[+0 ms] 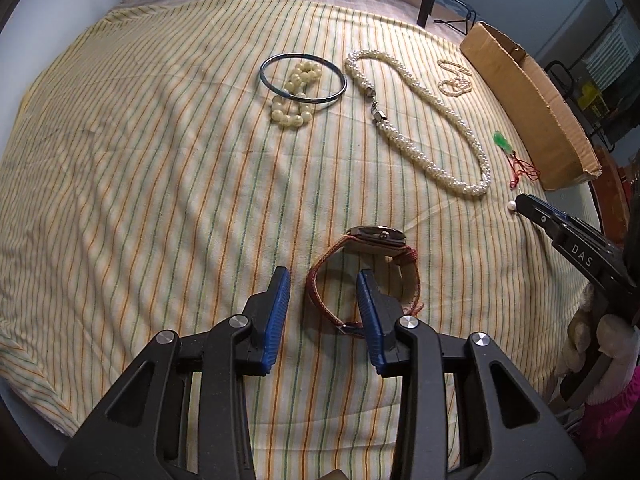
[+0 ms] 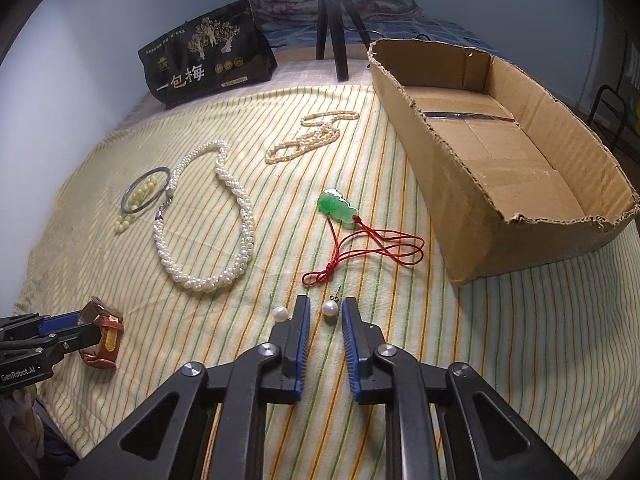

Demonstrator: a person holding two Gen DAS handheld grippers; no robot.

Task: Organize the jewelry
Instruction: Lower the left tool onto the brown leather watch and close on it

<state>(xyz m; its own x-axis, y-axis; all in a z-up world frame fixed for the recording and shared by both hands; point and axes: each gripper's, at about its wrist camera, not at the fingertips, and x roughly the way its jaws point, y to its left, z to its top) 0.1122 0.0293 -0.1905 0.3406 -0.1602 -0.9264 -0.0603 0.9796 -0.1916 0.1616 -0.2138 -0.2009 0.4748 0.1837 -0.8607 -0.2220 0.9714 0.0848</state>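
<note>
**Materials and finishes on the striped cloth**

Striped cloth [image 2: 120, 264]: woven fabric, matt, lightly creased. Cardboard box [image 2: 472, 216] at the cloth's right edge: raw brown corrugated board, matt, torn ragged rim. Woven pearl necklace [image 2: 244, 216]: glossy white beads, metal clasp. Pearl earring [image 2: 329, 307]: smooth, shiny, thin metal post. Jade pendant [image 2: 335, 207]: glossy green stone on red cord. Bangle [image 1: 303, 77]: smooth, dark, reflective. Cream bead bracelet [image 1: 294, 92]: waxy sheen. Watch [image 1: 376, 236]: polished metal case, rough red textured strap. Right gripper [image 2: 325, 316] and left gripper [image 1: 325, 292]: matt black plastic, ribbed blue pads, bright metal screws. Snack bag [image 2: 204, 56] beyond the cloth: black plastic film, slight sheen.
</note>
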